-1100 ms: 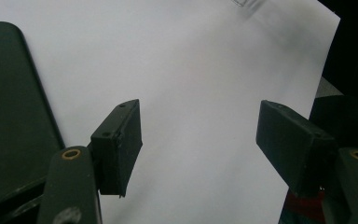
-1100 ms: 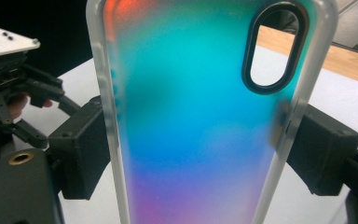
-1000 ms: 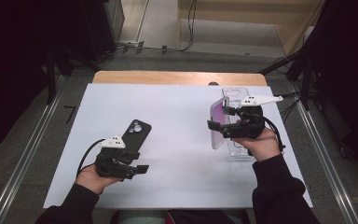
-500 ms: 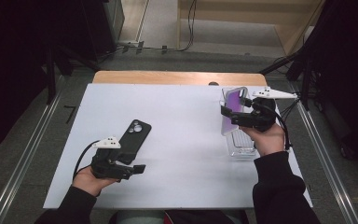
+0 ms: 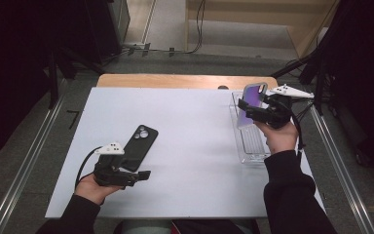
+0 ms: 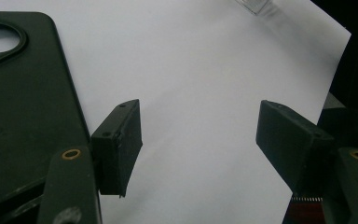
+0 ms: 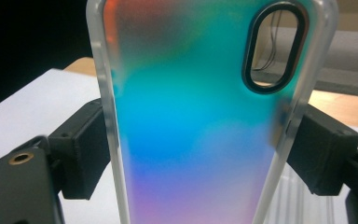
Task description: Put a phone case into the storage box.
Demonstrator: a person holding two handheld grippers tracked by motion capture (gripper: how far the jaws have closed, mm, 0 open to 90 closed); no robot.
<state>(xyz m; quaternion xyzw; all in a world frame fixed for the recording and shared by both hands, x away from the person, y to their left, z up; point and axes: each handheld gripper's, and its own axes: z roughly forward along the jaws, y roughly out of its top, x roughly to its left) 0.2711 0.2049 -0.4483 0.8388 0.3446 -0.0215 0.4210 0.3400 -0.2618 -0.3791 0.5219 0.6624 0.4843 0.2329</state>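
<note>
My right gripper (image 5: 258,111) is shut on an iridescent phone case (image 5: 251,101) with a clear rim, held upright above the clear tray (image 5: 251,155) at the table's right. In the right gripper view the phone case (image 7: 200,116) stands between both jaws of the right gripper (image 7: 200,149), its oval camera hole at the top right. A black phone (image 5: 136,146) lies back-up on the white table, left of centre. My left gripper (image 5: 139,176) rests open just in front of it, near the front edge. In the left gripper view the black phone (image 6: 23,102) lies left of the open left gripper (image 6: 198,140).
The white table sheet (image 5: 190,141) has free room in the middle. A wooden strip (image 5: 175,81) runs along the far edge. Metal rails flank the table on both sides, with dark stands and cables on the floor beyond.
My right gripper has lifted the phone case out of the tray and tilted it upright, moving up and to the right. The left gripper has shifted slightly back toward the front edge.
</note>
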